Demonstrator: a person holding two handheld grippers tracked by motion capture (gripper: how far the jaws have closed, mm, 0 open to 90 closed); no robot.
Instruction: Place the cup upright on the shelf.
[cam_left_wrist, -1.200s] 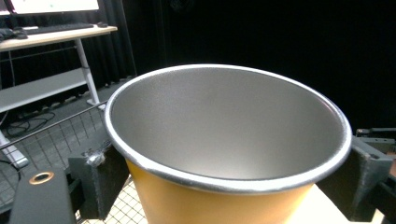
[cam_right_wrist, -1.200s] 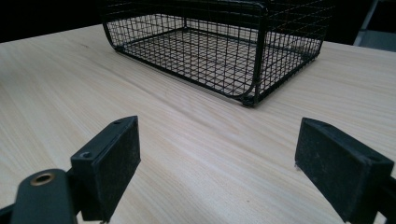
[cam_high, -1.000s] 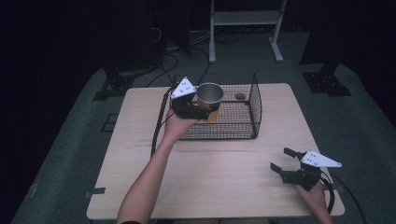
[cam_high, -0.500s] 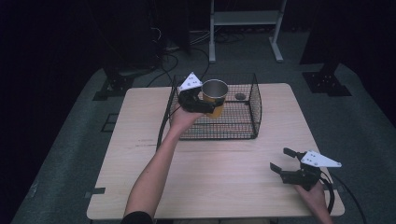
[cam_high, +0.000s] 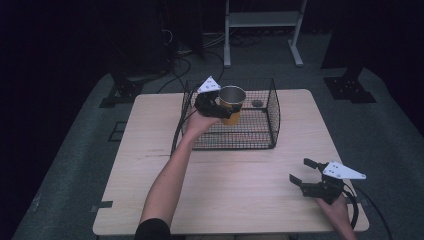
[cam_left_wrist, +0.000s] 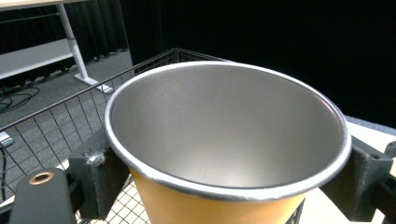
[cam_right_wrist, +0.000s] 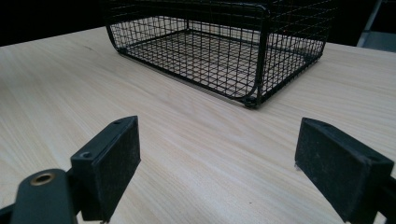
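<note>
Cup (cam_high: 232, 104) sits clamped in the left claw (cam_high: 218, 106), jaws on either side of its orange wall just under the metal rim, held upright above the near-left part of the basket (cam_high: 272, 117). Upright makes sense: the left claw view looks straight into the bare steel inside, so nothing would tip out (it looks empty anyway). Grip is low enough on the wall to leave the rim free, prob. so the cup can be set down or lifted w/o the jaws fouling the wire. Whether it's going in or coming out, can't tell from here. Small dark round item (cam_high: 257, 103) lies on the basket floor toward the far side, well apart from the cup; too small to identify.

Right claw (cam_high: 309, 176) rests near the worktop's (cam_high: 240, 190) near-right corner, jaws wide apart w/ nothing between them, pointed toward the basket. Looks like it's parked out of the way, ready if needed.
</note>
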